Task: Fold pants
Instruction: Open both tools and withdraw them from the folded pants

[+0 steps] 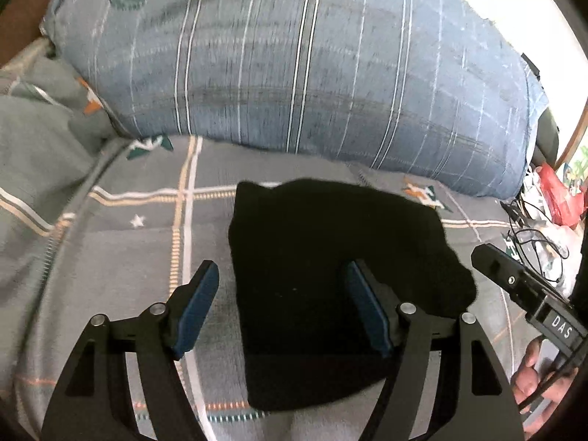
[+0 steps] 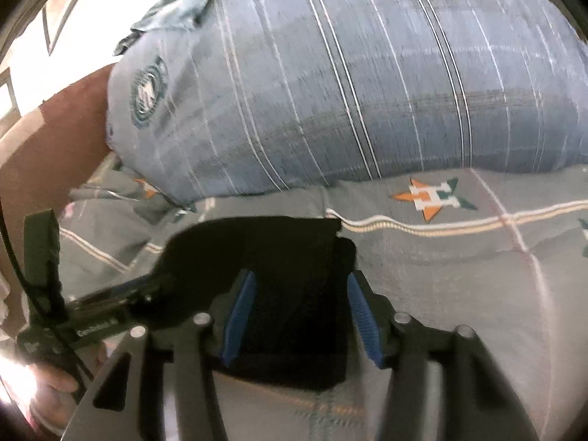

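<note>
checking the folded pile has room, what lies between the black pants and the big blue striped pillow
Only bare bedsheet: a grey patterned strip separates the folded black pants from the blue striped pillow. The left wrist view shows it; the right wrist view agrees.

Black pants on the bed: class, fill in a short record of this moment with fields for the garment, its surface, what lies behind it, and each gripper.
garment: black pants, folded into a compact bundle, lying flat
surface: grey bedspread with checked lines and star motifs
behind: large blue striped pillow, beyond the pants' far edge
left gripper: jaws apart, not pressing the cloth, over the bundle's left part
right gripper: jaws apart, above the bundle, not gripping it
fold status: looks finished, though the layers are too dark to count
</note>
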A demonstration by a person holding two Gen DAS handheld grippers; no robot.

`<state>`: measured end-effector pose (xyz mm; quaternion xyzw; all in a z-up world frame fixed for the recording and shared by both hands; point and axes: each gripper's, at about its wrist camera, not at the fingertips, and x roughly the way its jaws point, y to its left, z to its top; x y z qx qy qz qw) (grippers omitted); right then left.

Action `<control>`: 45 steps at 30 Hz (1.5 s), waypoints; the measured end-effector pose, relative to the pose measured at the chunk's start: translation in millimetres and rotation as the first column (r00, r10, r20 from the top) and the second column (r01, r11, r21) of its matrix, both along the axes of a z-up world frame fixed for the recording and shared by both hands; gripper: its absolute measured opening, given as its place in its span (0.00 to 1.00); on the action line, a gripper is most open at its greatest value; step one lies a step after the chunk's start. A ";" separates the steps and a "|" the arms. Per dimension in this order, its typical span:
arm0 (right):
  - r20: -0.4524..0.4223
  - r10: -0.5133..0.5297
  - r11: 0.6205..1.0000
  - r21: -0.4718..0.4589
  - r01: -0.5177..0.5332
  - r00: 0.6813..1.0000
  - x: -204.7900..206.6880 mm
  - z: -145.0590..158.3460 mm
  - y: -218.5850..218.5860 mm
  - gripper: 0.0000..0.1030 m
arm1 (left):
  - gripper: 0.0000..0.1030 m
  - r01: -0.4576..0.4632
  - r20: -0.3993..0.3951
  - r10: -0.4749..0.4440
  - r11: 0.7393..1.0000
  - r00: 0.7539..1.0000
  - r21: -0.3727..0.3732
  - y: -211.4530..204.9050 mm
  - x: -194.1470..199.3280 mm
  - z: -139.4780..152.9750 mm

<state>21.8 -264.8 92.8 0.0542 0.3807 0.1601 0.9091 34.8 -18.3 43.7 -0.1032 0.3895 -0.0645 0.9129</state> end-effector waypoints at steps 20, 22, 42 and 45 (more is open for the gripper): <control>0.082 -0.002 0.998 -0.070 0.008 0.997 -43.6 15.7 31.8 0.71 | 0.73 -0.100 0.124 0.085 0.987 0.989 0.124 1.1 -61.9 36.3; 0.079 -0.006 0.998 -0.068 0.012 0.997 -45.1 15.6 31.0 0.72 | 0.73 -0.110 0.130 0.093 0.985 0.987 0.130 1.3 -65.1 37.5; 0.067 0.008 0.998 -0.061 -0.004 0.998 -54.3 12.3 33.0 0.75 | 0.73 -0.152 0.155 0.124 0.971 0.980 0.186 -2.1 -78.5 37.8; 0.064 0.006 0.998 -0.061 -0.002 0.998 -53.8 11.7 33.4 0.75 | 0.73 -0.153 0.155 0.124 0.969 0.980 0.192 -3.5 -79.0 38.2</control>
